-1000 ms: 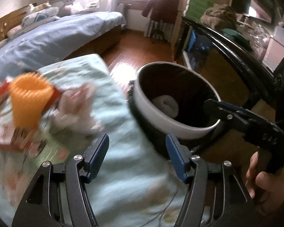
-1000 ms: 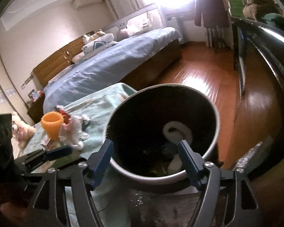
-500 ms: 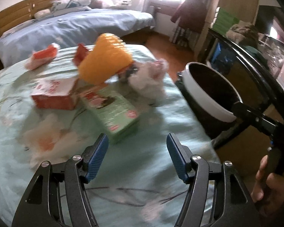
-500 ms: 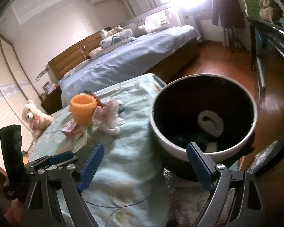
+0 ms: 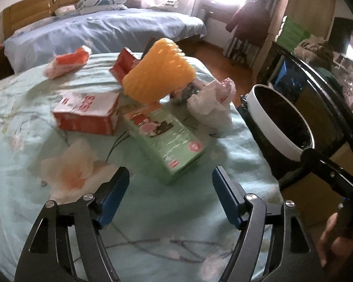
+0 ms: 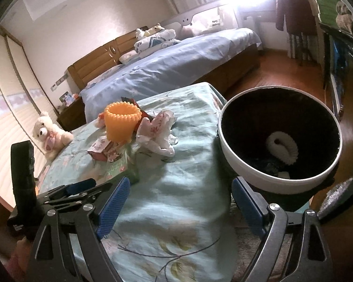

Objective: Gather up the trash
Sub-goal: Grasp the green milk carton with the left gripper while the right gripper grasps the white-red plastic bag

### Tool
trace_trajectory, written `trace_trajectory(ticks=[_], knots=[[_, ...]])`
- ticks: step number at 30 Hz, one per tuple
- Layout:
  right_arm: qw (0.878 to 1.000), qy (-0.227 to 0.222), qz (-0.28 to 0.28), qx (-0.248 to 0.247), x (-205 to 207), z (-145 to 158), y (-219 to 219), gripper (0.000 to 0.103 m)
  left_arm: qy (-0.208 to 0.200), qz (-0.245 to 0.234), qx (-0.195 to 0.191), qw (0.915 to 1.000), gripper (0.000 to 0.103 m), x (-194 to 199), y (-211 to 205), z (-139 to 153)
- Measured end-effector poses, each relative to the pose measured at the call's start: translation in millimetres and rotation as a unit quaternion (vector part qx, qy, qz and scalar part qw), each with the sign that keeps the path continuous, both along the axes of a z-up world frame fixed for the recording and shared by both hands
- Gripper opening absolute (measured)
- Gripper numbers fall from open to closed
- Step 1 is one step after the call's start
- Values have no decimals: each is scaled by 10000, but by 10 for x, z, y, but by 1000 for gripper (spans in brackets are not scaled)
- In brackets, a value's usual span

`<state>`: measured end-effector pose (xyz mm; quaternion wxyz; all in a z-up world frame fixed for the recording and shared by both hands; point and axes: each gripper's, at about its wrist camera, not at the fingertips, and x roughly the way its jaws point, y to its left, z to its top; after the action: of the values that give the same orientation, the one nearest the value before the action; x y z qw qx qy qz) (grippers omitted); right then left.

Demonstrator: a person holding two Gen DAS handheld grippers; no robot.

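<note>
The left gripper [image 5: 170, 196] is opening over the cloth, empty; the right gripper [image 6: 180, 204] stands wide, empty too. The trash bin [image 6: 244, 164] beside the table holds a few pieces, perhaps foam. The green carton [image 5: 169, 141], red box [image 5: 89, 115], orange cup [image 5: 157, 77] and crumpled wrapper [image 5: 211, 103] remain.

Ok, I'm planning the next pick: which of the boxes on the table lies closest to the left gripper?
The green box: its corner points at the left gripper, whose empty jaws are opening. The red-and-white box lies farther back to the left.
</note>
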<state>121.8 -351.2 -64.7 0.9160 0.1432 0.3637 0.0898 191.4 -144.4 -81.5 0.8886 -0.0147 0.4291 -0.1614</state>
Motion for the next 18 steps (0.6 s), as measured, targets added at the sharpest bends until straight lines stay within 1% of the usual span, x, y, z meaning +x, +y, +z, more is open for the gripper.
trace_trajectory(ticks=[4,9,12,14,15,16,18], knots=[[10000,-16,-70,25,19,19,3,90,-10,191,325,9993,74,82,-7,-68],[10000,-78,-29,39,43,32,21,90,84,602,601,9963,74,101,247,-181],[9999,-64,73,39,109,2,78,90,102,669,442,9967,74,61,411,-181],[9998,-61,154,58,166,-17,124,90,84,585,232,9980,75,13,437,-148],[9998,-58,184,55,201,-28,144,90,94,530,155,9984,77,5,420,-135],[9998,-57,193,58,224,-33,152,90,102,459,79,9989,82,8,362,-111],[9998,-50,178,90,267,-46,152,89,33,361,70,9993,87,34,225,-75]])
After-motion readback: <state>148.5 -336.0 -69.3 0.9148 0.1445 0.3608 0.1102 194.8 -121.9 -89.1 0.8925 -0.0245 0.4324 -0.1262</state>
